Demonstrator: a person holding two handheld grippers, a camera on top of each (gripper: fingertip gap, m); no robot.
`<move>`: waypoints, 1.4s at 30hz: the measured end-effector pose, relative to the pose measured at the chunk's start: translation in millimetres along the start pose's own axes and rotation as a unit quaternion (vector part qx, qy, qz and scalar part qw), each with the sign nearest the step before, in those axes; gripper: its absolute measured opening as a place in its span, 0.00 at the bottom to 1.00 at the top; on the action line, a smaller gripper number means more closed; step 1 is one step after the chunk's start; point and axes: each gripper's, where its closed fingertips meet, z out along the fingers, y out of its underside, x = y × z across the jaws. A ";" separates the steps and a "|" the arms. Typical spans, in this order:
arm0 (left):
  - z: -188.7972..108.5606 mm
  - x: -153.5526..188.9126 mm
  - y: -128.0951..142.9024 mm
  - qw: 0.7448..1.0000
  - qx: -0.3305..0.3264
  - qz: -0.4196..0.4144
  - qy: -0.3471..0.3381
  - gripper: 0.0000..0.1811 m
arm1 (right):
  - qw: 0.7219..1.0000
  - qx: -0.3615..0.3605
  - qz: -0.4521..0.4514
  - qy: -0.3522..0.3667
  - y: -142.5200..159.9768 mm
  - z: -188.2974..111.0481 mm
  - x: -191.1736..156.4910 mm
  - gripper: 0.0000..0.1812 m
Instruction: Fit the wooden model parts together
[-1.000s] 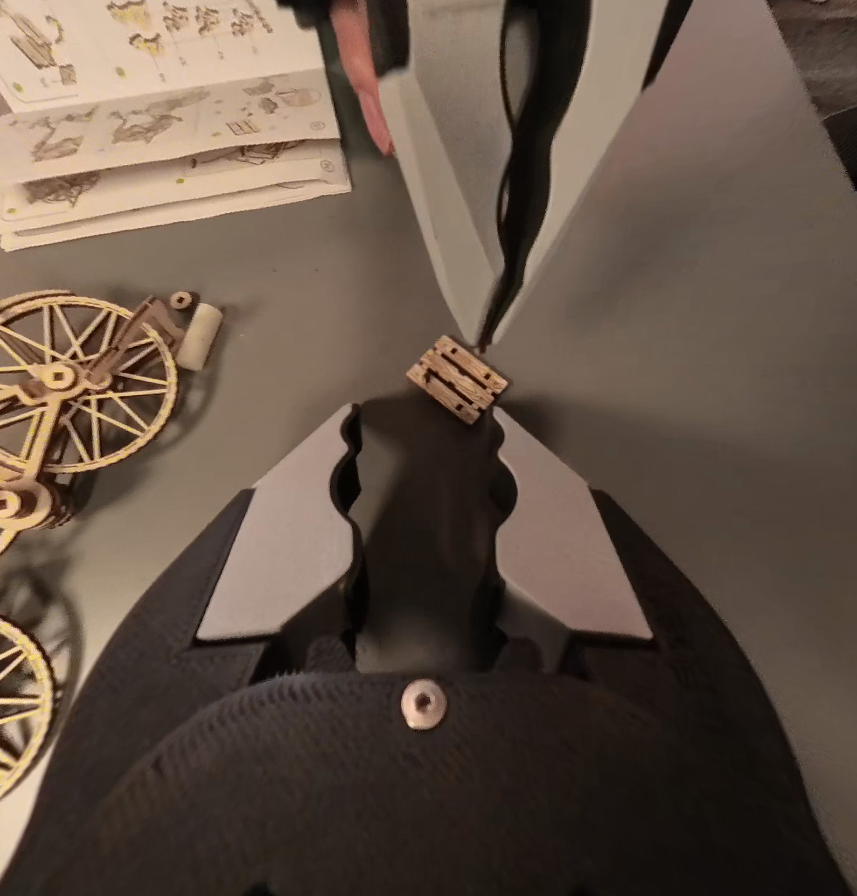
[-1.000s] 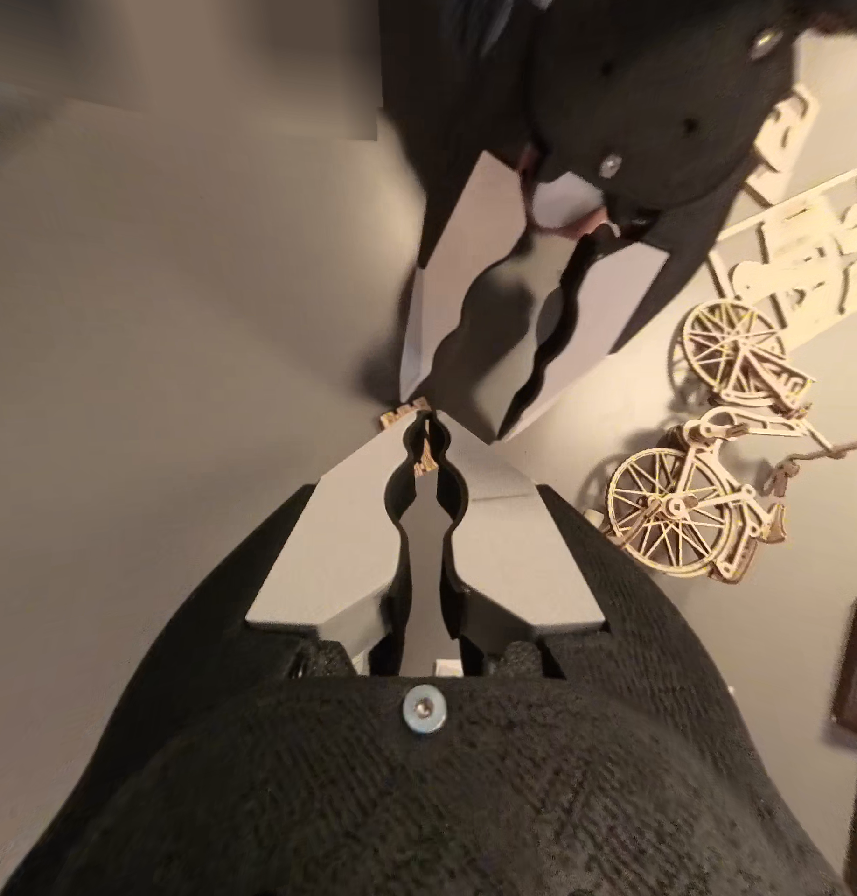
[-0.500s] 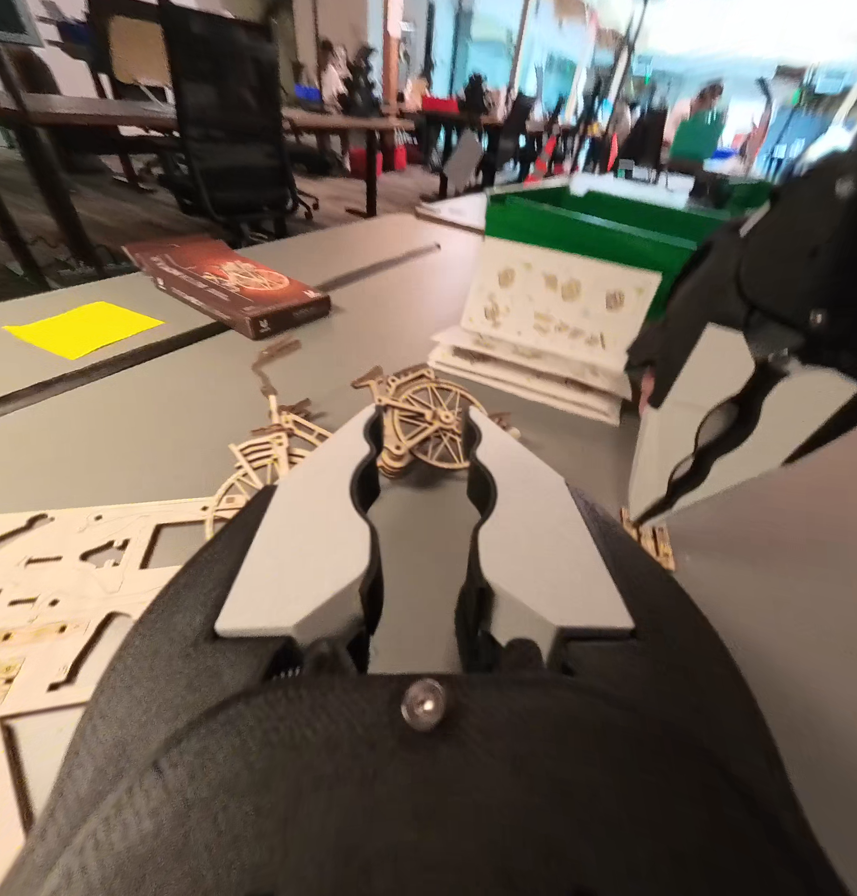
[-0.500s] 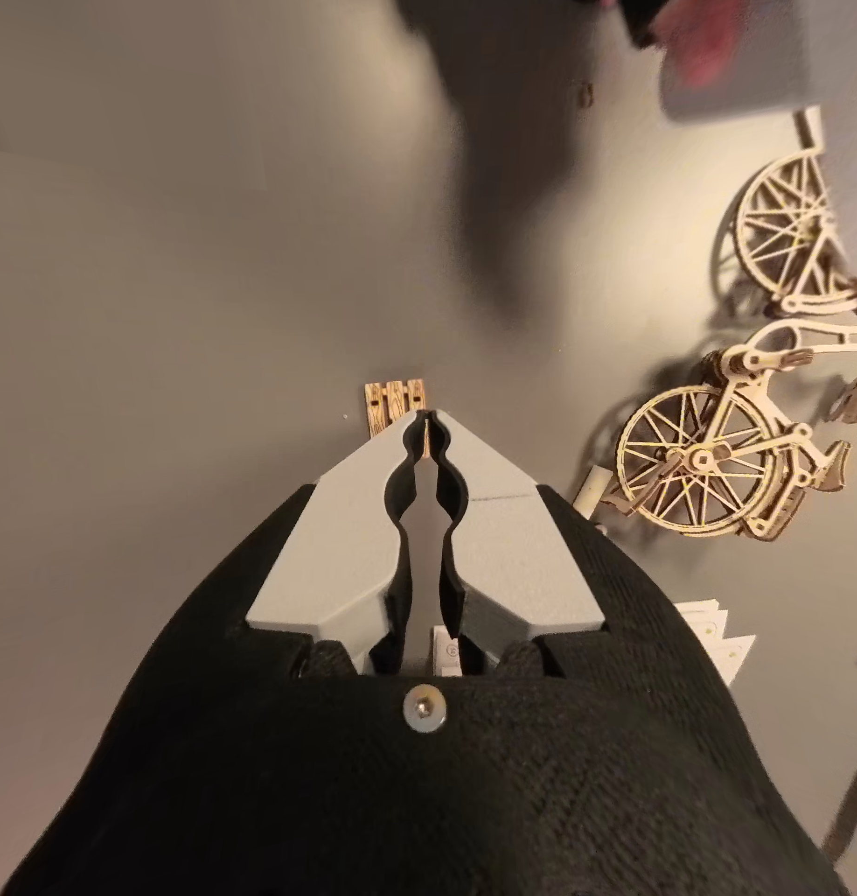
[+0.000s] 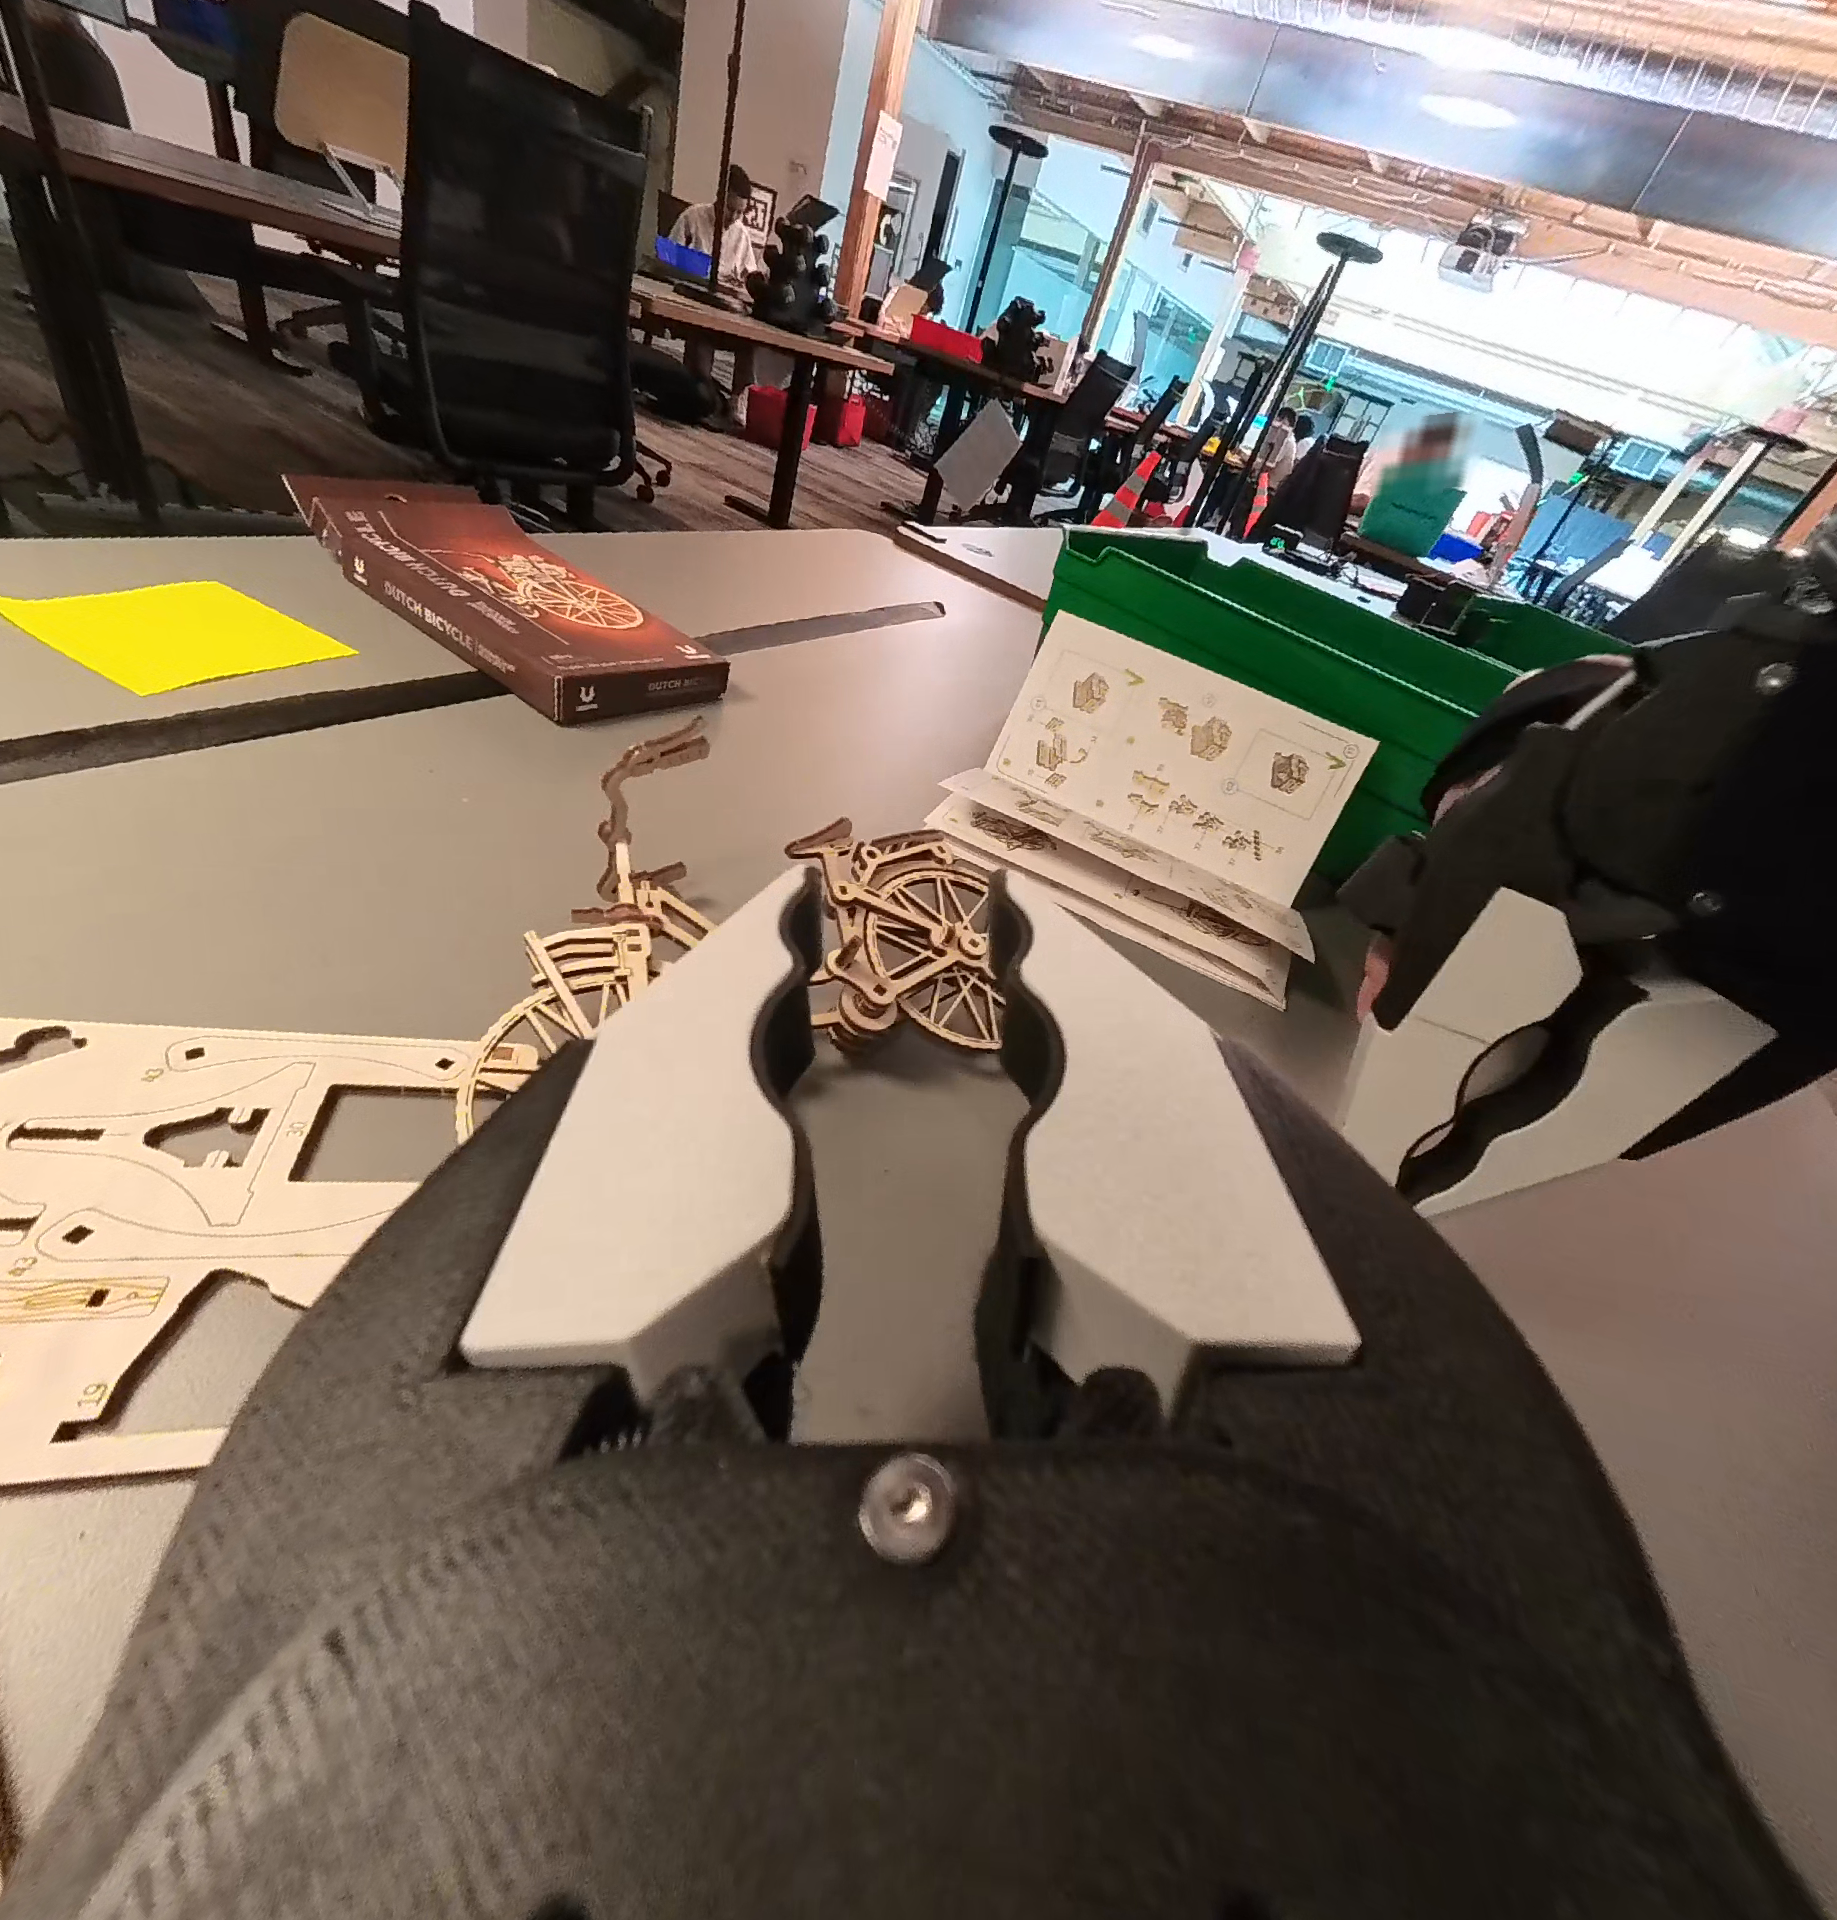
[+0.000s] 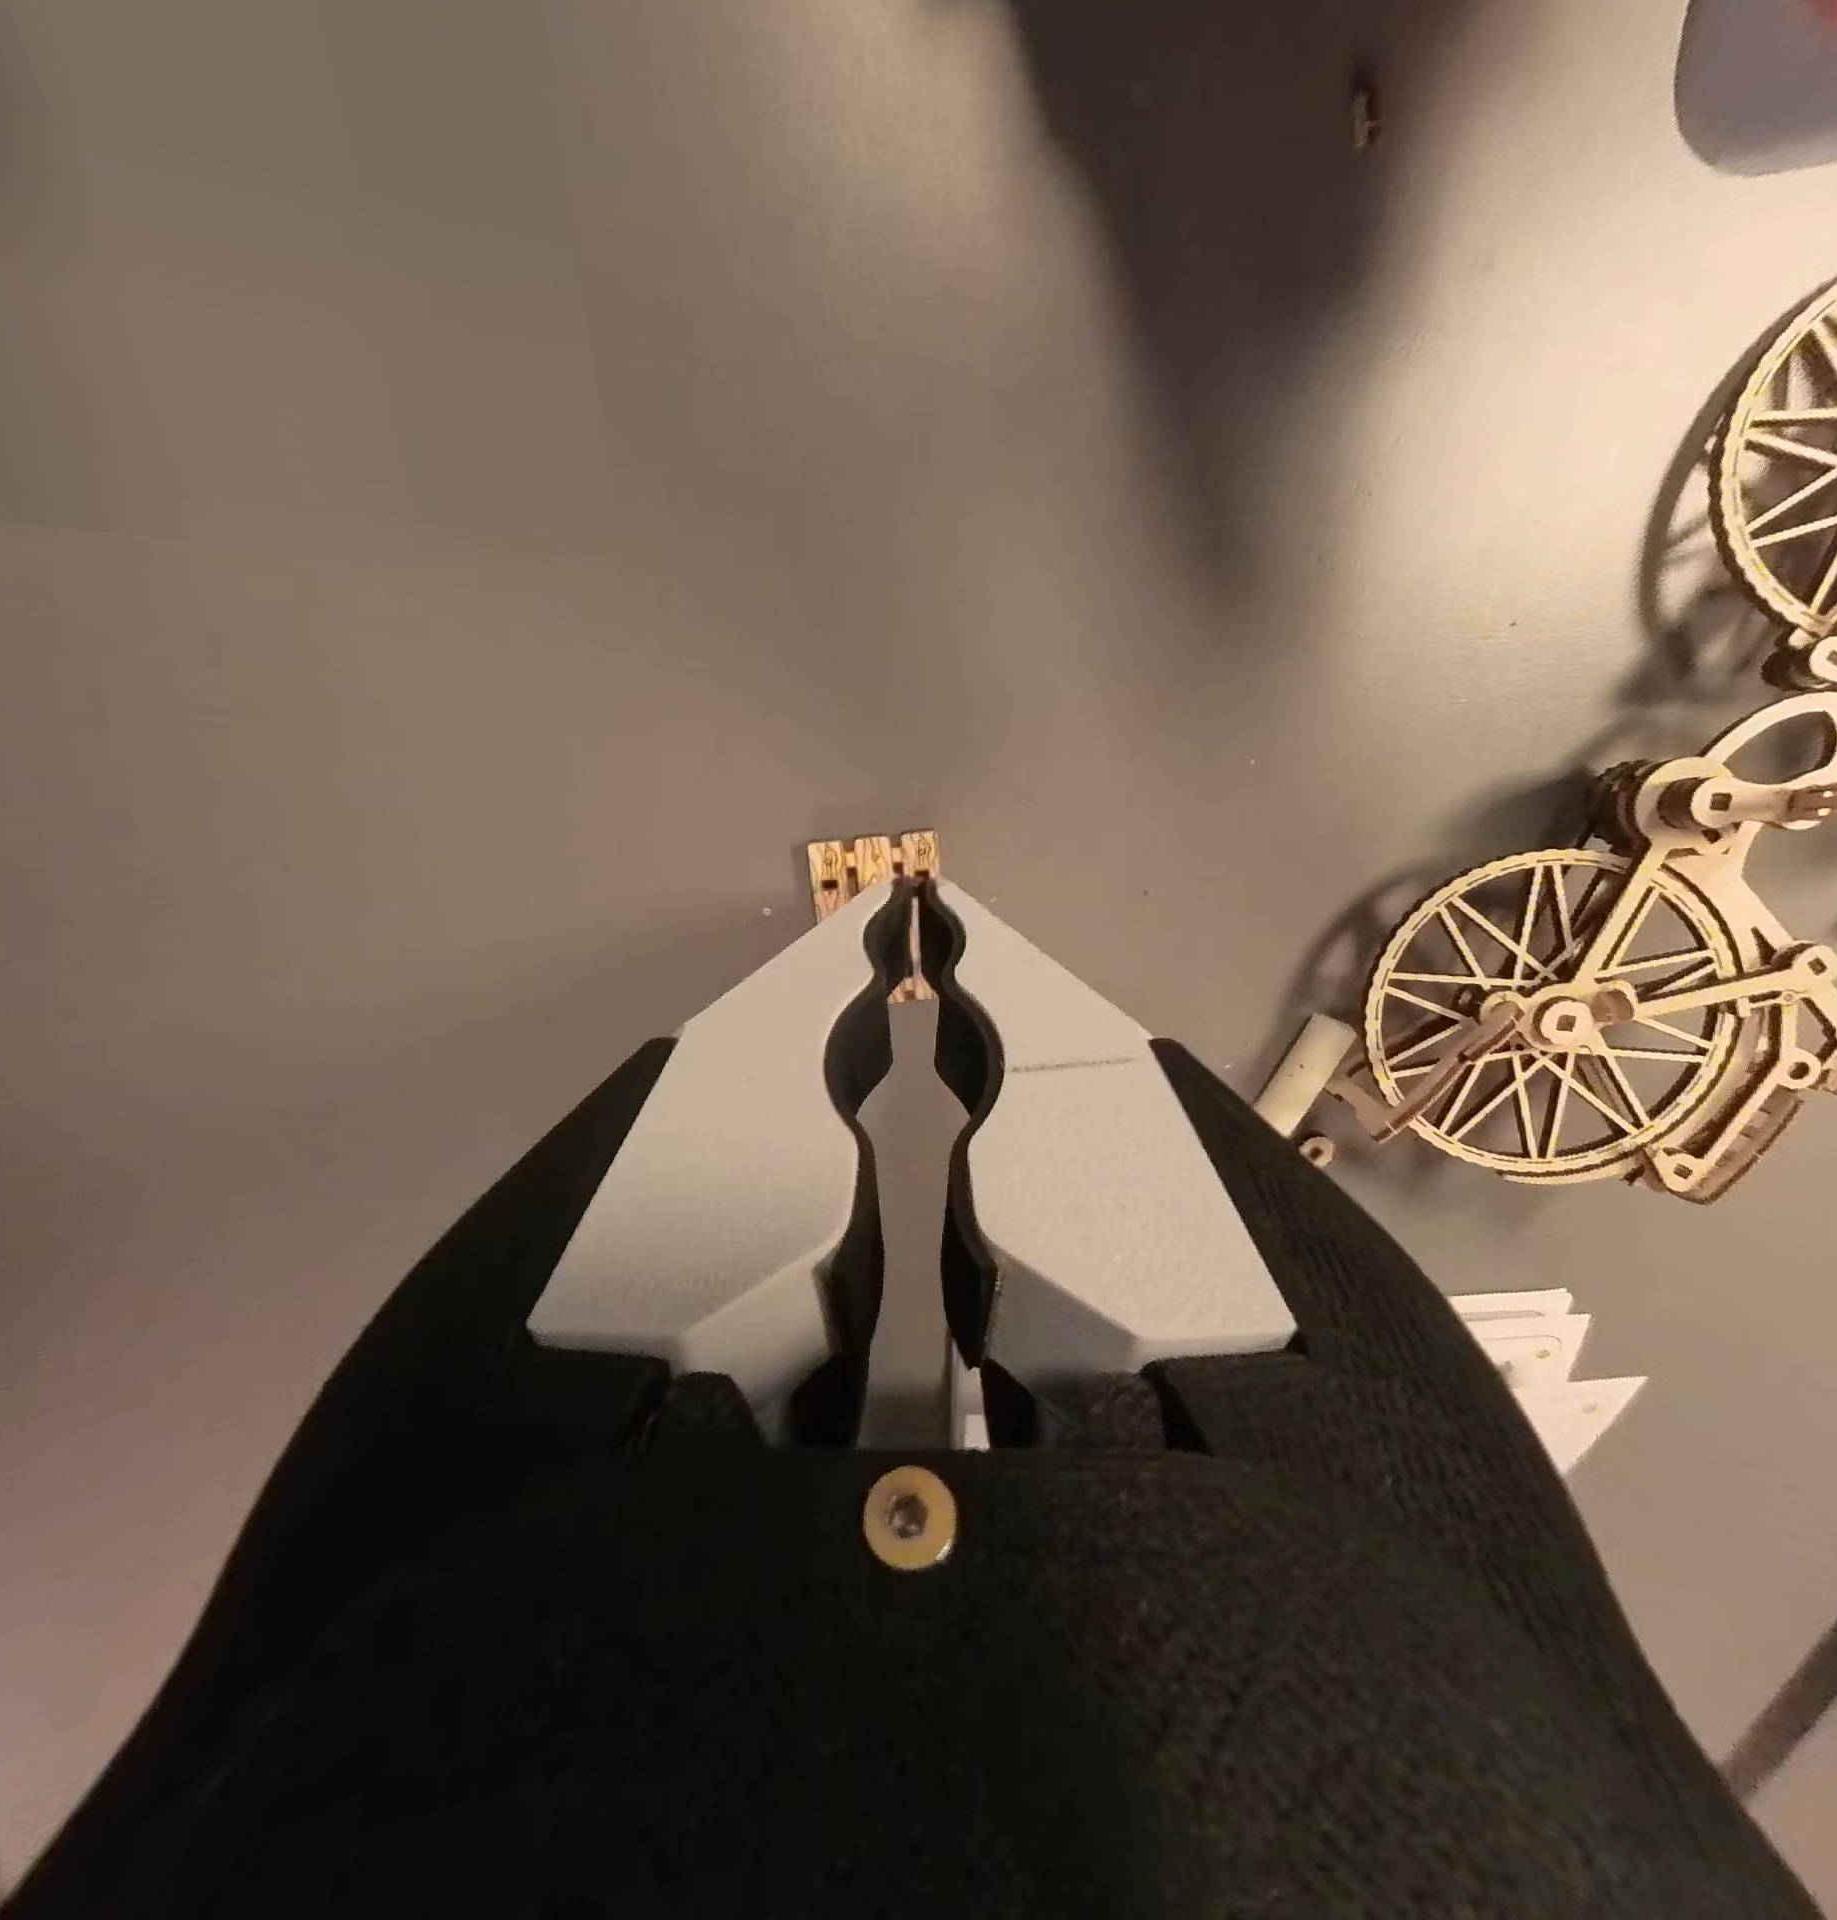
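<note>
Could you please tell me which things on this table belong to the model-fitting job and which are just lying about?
Job:
small slatted wooden piece, pinched in right claw
wooden bicycle
cut-out wooden sheet
instruction sheets
left claw, open and empty

Lying about:
yellow paper
brown box
green bin

The left wrist view sits low over the grey table, looking nearly level across it toward the far office. The right wrist view looks steeply down at the same table from close above. Both share the wooden bicycle model; the left wrist view also catches the right gripper at its right edge.
</note>
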 end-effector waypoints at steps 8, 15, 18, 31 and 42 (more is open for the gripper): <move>0.3 -0.9 0.1 1.000 0.000 -0.018 0.009 0.16 | 1.000 -0.017 -0.012 0.001 -1.0 1.3 1.6 0.00; 0.4 -1.8 0.0 1.000 0.000 -0.028 0.012 0.16 | 1.000 -0.026 -0.014 -0.009 -1.0 2.7 -0.1 0.00; 0.4 -2.0 0.1 0.999 0.000 -0.031 0.014 0.16 | 0.999 -0.031 -0.012 -0.012 -1.0 2.8 -0.1 0.00; 0.6 -1.7 0.4 0.999 0.000 -0.038 0.019 0.16 | 0.998 -0.057 -0.008 -0.023 -0.6 3.5 -0.5 0.00; 0.3 -1.6 0.2 0.999 0.001 -0.042 0.021 0.16 | 0.999 -0.030 0.012 -0.043 -1.2 4.5 -0.7 0.00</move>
